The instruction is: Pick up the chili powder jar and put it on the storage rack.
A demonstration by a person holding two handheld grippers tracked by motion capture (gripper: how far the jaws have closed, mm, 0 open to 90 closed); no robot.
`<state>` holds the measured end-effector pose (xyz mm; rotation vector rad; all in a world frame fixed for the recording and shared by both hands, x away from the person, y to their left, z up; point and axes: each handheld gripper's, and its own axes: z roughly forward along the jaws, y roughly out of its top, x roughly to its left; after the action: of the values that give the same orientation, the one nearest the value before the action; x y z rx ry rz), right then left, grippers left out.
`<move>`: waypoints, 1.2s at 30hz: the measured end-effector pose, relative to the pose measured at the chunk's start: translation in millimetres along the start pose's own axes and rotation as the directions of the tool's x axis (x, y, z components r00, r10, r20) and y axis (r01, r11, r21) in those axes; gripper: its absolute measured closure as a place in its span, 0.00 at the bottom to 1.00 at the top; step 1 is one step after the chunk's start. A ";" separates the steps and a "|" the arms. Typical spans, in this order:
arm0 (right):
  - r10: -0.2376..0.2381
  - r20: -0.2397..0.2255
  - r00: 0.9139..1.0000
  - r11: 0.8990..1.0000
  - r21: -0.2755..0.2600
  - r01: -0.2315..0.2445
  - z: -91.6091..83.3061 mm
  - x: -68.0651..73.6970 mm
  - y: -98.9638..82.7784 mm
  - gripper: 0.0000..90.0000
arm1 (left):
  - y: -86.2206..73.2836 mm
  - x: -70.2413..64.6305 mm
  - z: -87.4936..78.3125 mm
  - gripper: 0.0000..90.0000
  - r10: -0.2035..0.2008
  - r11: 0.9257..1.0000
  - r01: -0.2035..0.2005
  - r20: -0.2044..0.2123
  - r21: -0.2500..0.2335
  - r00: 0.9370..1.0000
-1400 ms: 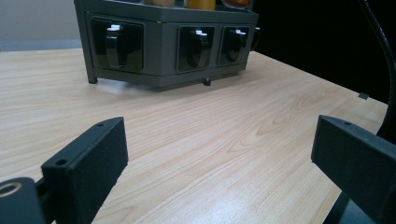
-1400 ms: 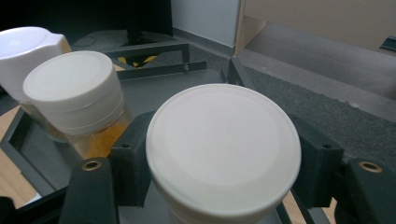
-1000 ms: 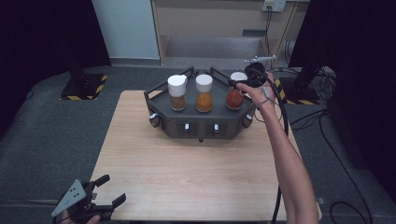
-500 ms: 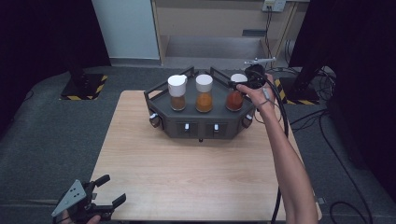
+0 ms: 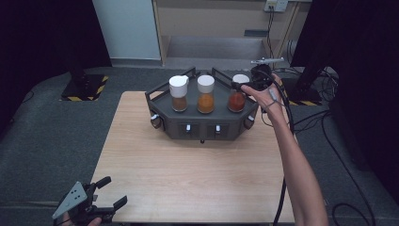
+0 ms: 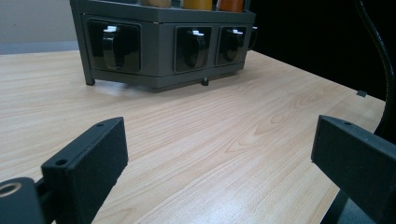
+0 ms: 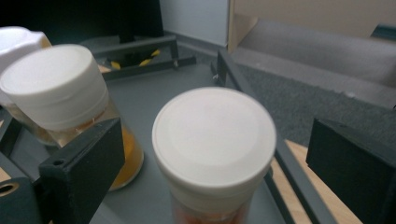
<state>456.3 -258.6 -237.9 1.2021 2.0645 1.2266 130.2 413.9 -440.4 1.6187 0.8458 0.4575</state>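
Right gripper view: my right claw [image 7: 212,186] has just been opening around the red jar [image 7: 214,149]; I'd centre it before squeezing.

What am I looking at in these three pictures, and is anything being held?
A person holds a hand-held two-jaw tool in each hand. The high view looks down on a wooden table; the other two pictures come from cameras riding on each tool, looking along its black jaws. On the table stands a dark grey rack carrying three white-capped spice jars. The right gripper is at the rightmost jar; its jaws have just been opening and stand wide on either side of the cap, apart from it, so nothing is held. The left gripper waits open at the table's near corner.
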 end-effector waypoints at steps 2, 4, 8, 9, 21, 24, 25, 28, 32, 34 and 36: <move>0.010 -0.011 1.000 1.000 -0.018 -0.011 -6.7 -1.1 -0.9 0.05 | 0.1 0.0 0.2 0.03 -0.001 1.000 0.001 0.002 0.000 1.000; 0.015 -0.044 0.999 0.999 -0.042 -0.016 -13.6 -4.1 -3.5 0.05 | 0.9 0.6 0.9 0.03 0.000 1.000 0.000 0.005 0.007 1.000; 0.004 -0.065 0.998 0.996 -0.087 -0.010 -30.3 -3.7 -11.0 0.05 | 1.6 -0.1 1.7 0.03 0.004 1.000 -0.004 0.009 0.009 1.000; 0.005 -0.077 0.997 0.996 -0.090 -0.012 -34.5 -4.7 -12.1 0.05 | 1.8 -0.3 1.8 0.03 0.005 1.000 -0.005 0.009 0.011 1.000; -0.019 -0.122 0.992 0.989 -0.145 0.001 -87.4 -6.8 -33.1 0.04 | 1.9 -1.3 1.8 0.03 0.006 1.000 -0.006 0.012 0.008 1.000; -0.033 -0.128 0.991 0.986 -0.163 0.012 -100.3 -3.7 -38.4 0.04 | 1.9 -1.4 1.9 0.03 0.006 1.000 -0.006 0.013 0.008 1.000; -0.047 -0.133 0.990 0.986 -0.163 0.025 -105.9 -2.6 -39.5 0.04 | 1.9 -1.6 1.8 0.03 0.006 1.000 -0.006 0.013 0.008 1.000; -0.066 -0.146 0.987 0.982 -0.186 0.038 -119.0 1.0 -46.8 0.04 | 1.7 -1.9 1.5 0.03 0.006 1.000 -0.006 0.012 0.007 1.000; -0.090 -0.175 0.980 0.976 -0.212 0.052 -135.4 6.0 -58.9 0.02 | 2.0 -2.0 2.5 0.03 0.007 1.000 -0.007 0.012 0.009 1.000; -0.099 -0.191 0.977 0.973 -0.224 0.055 -142.7 7.7 -65.3 0.02 | 2.0 -2.4 2.6 0.03 0.007 1.000 -0.007 0.012 0.010 1.000; -0.108 -0.191 0.976 0.970 -0.236 0.061 -149.1 10.4 -71.3 0.02 | 2.0 -2.6 2.5 0.03 0.007 1.000 -0.007 0.011 0.010 1.000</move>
<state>310.4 -335.6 -224.1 0.9069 2.0222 1.5526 130.8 410.2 -438.6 1.6324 0.8358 0.4501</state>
